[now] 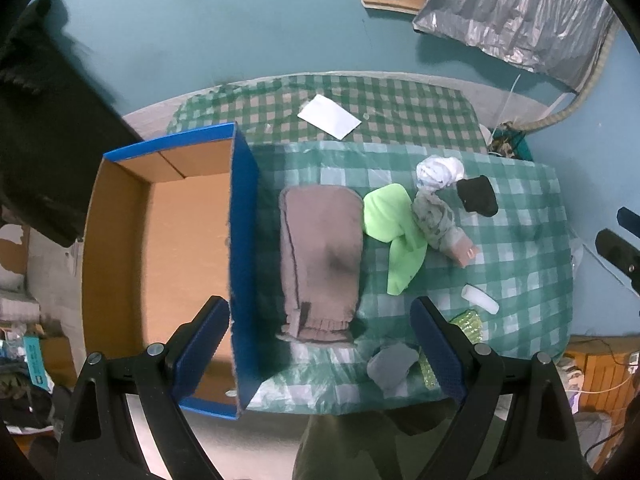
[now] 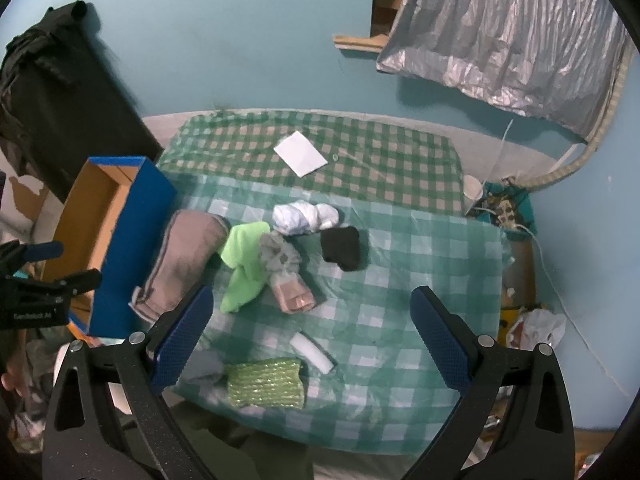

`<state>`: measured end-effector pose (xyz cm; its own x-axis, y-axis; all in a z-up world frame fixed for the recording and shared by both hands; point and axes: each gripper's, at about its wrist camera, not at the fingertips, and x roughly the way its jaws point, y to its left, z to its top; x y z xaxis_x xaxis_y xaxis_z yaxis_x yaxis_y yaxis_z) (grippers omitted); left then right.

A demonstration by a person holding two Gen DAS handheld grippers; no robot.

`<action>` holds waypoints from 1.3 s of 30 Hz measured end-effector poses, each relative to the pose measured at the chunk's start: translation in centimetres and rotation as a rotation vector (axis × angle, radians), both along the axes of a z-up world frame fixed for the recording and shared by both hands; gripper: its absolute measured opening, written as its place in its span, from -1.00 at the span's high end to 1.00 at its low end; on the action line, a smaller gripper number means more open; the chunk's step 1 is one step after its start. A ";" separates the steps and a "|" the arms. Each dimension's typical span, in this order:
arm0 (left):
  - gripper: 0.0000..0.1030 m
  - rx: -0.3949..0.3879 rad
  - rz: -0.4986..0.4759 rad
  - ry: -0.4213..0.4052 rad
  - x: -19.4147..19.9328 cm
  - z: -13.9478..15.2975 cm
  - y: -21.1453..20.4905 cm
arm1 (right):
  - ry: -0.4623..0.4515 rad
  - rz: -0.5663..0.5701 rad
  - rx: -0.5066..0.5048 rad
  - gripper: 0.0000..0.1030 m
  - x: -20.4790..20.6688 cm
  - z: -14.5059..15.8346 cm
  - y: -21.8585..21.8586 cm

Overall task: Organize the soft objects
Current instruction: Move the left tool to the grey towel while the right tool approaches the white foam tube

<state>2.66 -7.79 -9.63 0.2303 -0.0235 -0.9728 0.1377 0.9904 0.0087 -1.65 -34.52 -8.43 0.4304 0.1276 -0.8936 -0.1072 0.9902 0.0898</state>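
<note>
A blue cardboard box (image 1: 240, 240) with a brown, empty inside stands at the table's left; it also shows in the right wrist view (image 2: 132, 248). Beside it lie folded brown-grey trousers (image 1: 320, 264) (image 2: 180, 264), a bright green cloth (image 1: 394, 232) (image 2: 244, 264), a grey patterned sock (image 1: 438, 224) (image 2: 286, 276), a white bundle (image 1: 438, 174) (image 2: 306, 218) and a black sock (image 1: 478, 196) (image 2: 342, 248). My left gripper (image 1: 320, 344) is open above the box's near wall and the trousers. My right gripper (image 2: 312, 344) is open above the table's front.
A grey cloth (image 1: 392, 366) (image 2: 204, 368), a green glittery sponge (image 2: 266, 384) and a white tube (image 2: 312, 352) lie near the table's front edge. A white paper (image 1: 330, 116) lies at the back. The checked tablecloth (image 2: 400, 280) covers the table. Clutter stands on the floor at right.
</note>
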 end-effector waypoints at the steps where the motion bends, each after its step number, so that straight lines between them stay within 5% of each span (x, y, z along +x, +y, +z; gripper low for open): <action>1: -0.80 0.004 -0.006 0.001 0.1 -0.3 -0.3 | 0.005 0.001 0.000 -0.92 0.0 -0.3 -0.2; 18: -0.80 0.063 -0.044 0.076 1.6 -6.4 -2.4 | 0.117 0.005 -0.009 -0.92 -0.1 -7.9 -2.0; 39: -0.80 0.052 0.064 0.128 3.3 -9.4 2.1 | 0.198 0.085 -0.033 -0.91 -0.2 -13.5 0.1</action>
